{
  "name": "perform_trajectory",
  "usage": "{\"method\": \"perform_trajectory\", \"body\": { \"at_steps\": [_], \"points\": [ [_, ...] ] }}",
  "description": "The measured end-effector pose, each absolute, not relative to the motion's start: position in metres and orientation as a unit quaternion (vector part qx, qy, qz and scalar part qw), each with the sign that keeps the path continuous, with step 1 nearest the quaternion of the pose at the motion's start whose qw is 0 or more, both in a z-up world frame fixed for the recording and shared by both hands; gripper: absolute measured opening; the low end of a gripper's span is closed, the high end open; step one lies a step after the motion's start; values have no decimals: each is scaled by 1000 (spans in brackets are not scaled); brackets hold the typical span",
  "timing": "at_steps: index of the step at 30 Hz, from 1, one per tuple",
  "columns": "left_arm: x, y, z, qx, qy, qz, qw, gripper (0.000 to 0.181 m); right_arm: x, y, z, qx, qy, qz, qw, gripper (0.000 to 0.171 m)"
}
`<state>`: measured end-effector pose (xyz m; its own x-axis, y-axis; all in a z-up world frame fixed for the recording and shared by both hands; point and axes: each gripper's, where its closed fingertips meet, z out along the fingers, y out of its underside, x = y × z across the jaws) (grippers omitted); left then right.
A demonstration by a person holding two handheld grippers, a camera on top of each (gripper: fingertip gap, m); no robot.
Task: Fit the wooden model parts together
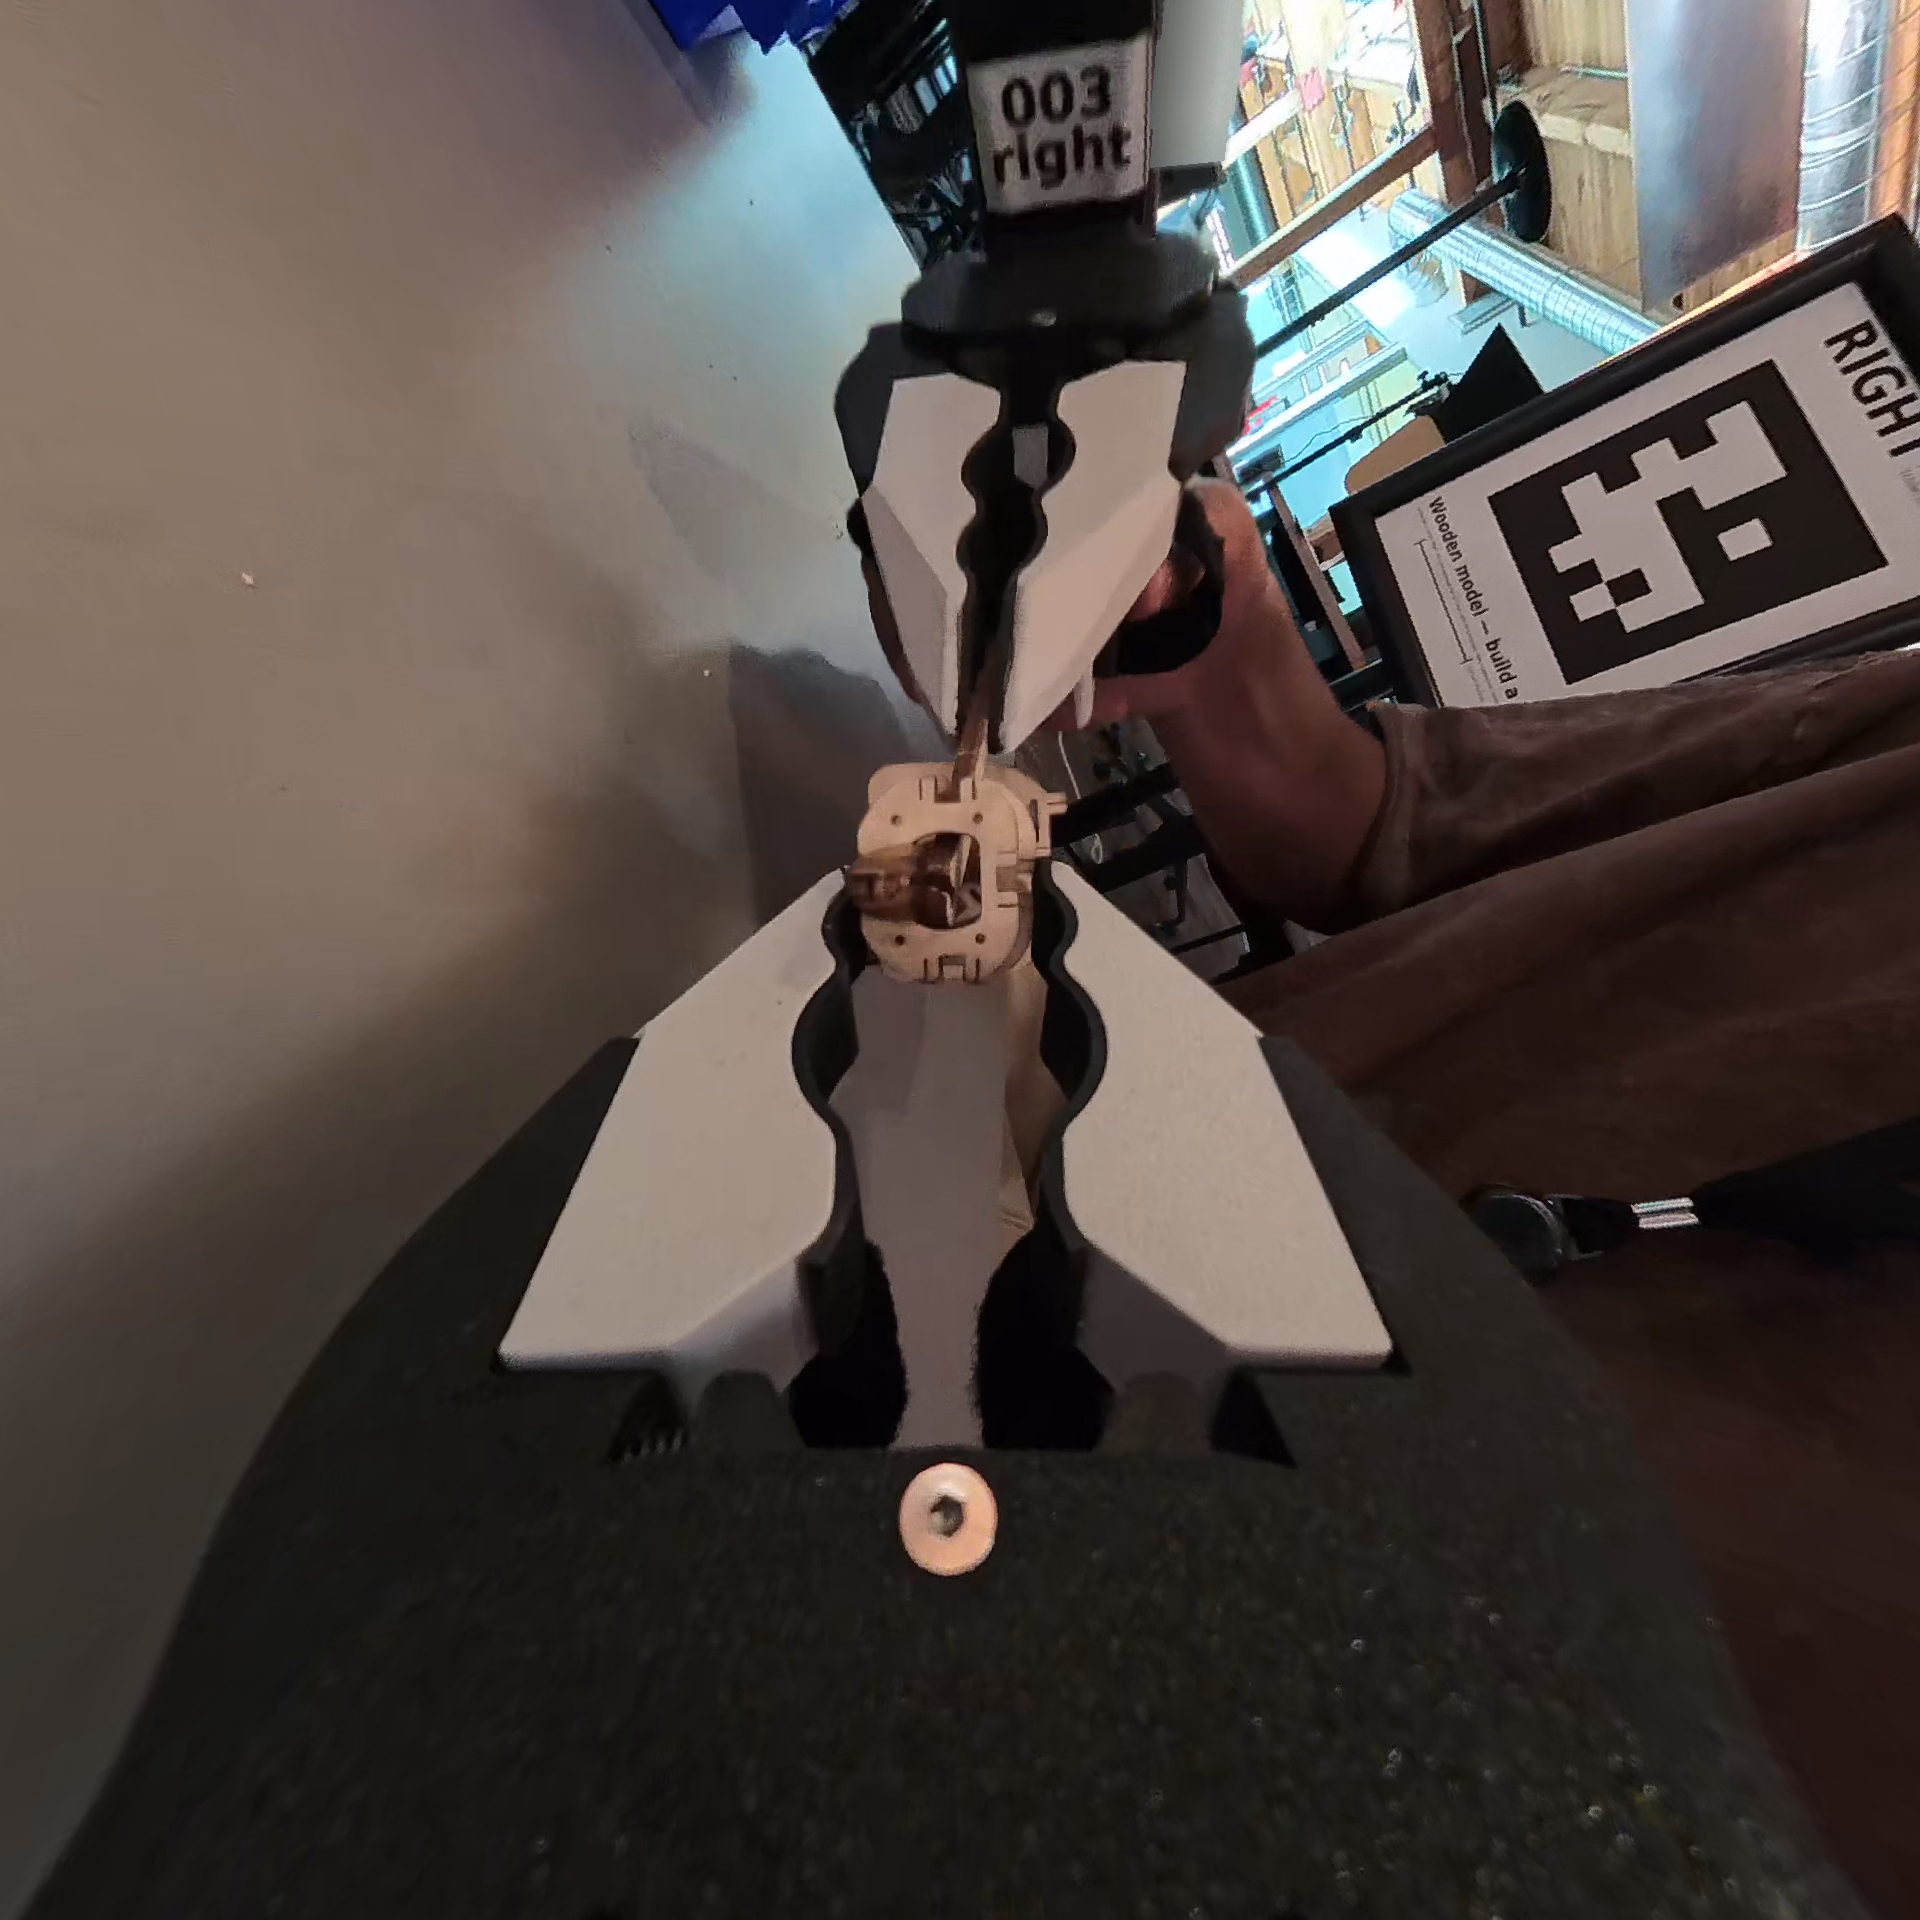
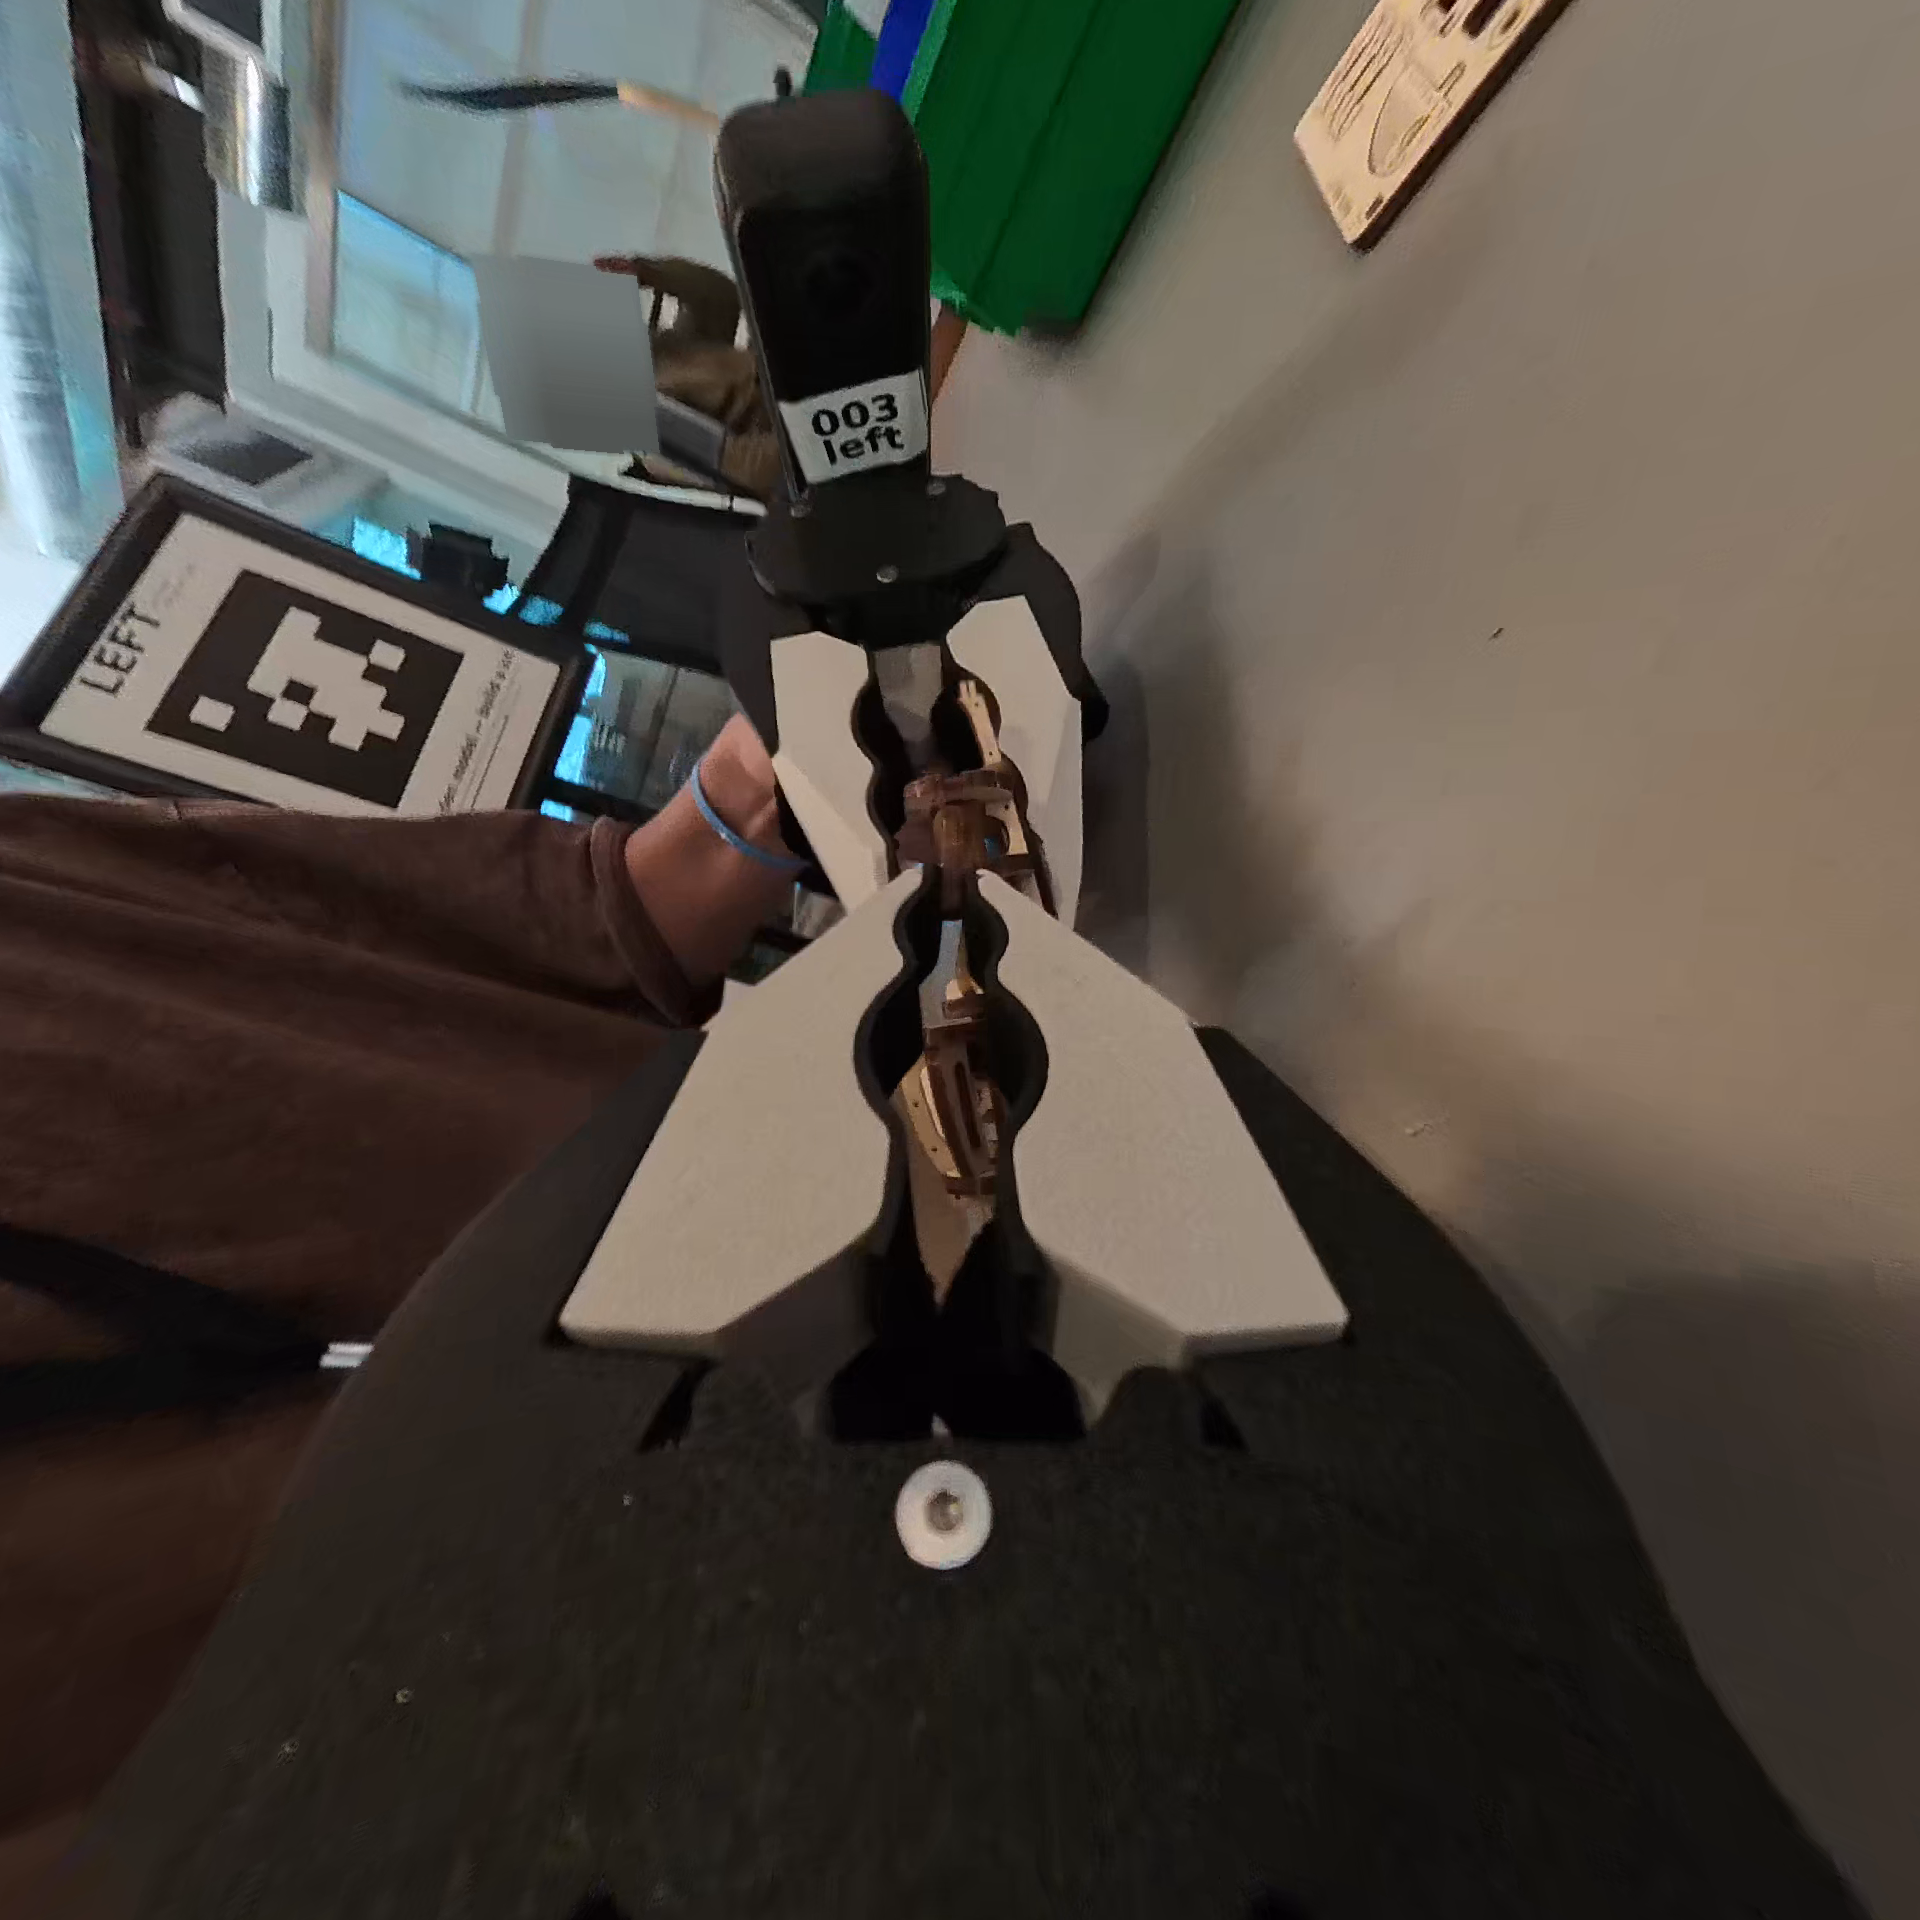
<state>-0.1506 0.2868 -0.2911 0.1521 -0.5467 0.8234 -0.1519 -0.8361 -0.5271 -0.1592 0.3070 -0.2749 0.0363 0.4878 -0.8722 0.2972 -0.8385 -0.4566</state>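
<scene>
Holding the wooden model point(image 1: 951, 883) in the air between them, the left gripper point(image 1: 945, 935) clamps its body and the right gripper point(image 1: 982, 727) pinches a thin, probably fragile part point(image 1: 971, 750).

Grey tabletop point(image 1: 312, 623), tilted in both wrist views, mostly bare.
Left wrist view: framed black-and-white marker card point(image 1: 1704, 499) stands at the tabletop's edge, w/ dark crates point(image 1: 894, 156) at the far end. Right wrist view: second framed marker card point(image 2: 281, 686) on the opposite side, green bin point(image 2: 1049, 156) far back, flat wooden parts sheet point(image 2: 1413, 104) lying near it.
</scene>
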Motion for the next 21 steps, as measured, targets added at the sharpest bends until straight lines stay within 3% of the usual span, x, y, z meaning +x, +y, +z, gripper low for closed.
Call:
{"method": "perform_trajectory", "body": {
  "at_steps": [12,17,21],
  "points": [
    [-175,306,-274,-736,186,-604,242,38,-159,313,-272,-698,-270,660,67,2],
    [-172,301,-282,-746,215,-584,238,21,-161,314,-272,-703,-272,652,81,2],
    [-172,303,-281,-742,194,-596,236,21,-163,316,-271,-706,-245,657,100,2]
  ]
}}
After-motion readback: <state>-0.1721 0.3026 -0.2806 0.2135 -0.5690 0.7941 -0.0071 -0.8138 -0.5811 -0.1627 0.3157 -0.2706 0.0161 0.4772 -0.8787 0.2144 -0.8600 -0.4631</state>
